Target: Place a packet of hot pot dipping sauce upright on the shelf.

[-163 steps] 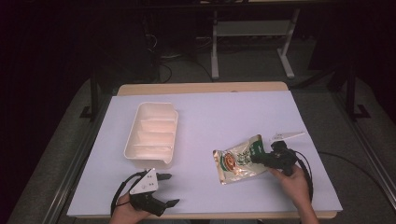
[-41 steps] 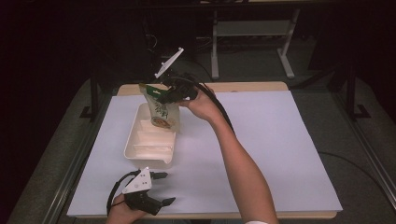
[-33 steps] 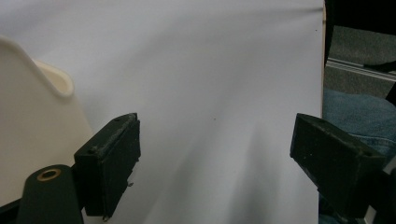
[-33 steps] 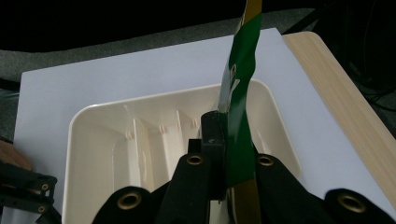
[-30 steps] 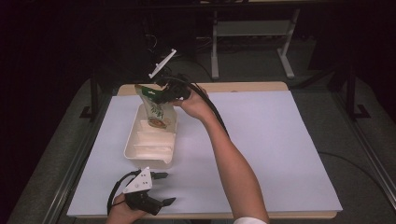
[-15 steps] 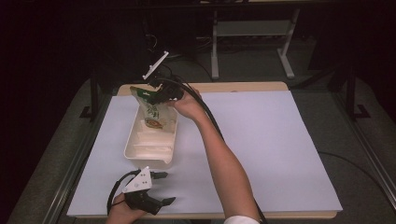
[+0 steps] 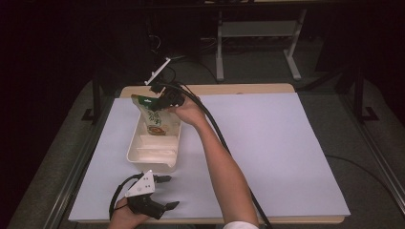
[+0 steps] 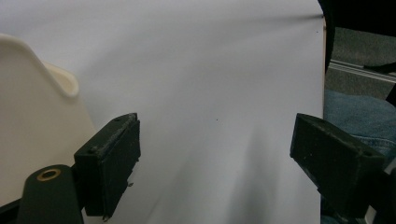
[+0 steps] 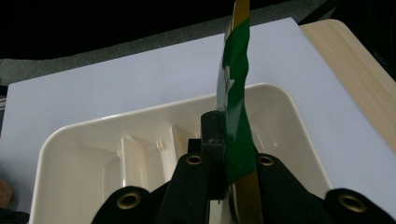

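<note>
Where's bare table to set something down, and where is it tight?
Free: the white table cover right of the reaching forearm, out to its right and far edges. A narrower strip lies left of the cream plastic divided tray. Crowded: over the tray, where the right tongs hold the green snack pouch, and the near-left edge by the left tongs.

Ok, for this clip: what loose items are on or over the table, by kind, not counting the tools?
Cream plastic divided tray: 1
Green printed foil snack pouch, held over the tray by the right tool: 1
Total: 2
</note>
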`<control>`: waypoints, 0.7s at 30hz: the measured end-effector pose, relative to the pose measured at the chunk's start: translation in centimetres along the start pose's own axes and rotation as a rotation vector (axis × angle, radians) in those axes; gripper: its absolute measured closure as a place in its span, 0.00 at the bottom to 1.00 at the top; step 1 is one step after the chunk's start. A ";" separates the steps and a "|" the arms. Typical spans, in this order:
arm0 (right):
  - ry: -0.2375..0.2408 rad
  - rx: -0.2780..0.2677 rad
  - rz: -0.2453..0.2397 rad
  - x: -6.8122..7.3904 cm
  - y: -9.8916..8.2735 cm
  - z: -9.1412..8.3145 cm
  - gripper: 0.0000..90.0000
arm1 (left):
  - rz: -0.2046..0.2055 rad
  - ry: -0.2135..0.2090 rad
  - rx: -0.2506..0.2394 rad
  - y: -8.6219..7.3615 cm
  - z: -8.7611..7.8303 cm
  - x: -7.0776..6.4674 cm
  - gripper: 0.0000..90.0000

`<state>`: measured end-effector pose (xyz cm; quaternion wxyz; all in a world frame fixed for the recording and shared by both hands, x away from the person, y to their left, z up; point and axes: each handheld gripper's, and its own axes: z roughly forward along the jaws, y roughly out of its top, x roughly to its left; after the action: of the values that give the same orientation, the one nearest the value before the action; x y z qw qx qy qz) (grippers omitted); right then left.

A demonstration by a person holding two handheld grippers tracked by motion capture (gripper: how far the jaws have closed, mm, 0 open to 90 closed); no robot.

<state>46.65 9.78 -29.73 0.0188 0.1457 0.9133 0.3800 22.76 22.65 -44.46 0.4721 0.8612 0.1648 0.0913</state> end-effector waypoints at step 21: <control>0.036 -0.023 0.086 -1.2 -2.6 0.4 0.93 | 0.006 0.001 0.008 0.1 0.1 -0.1 0.17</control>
<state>47.17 8.05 -31.94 -0.0126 0.1778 0.9019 0.3934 22.75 22.47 -44.48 0.4683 0.8635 0.1628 0.0923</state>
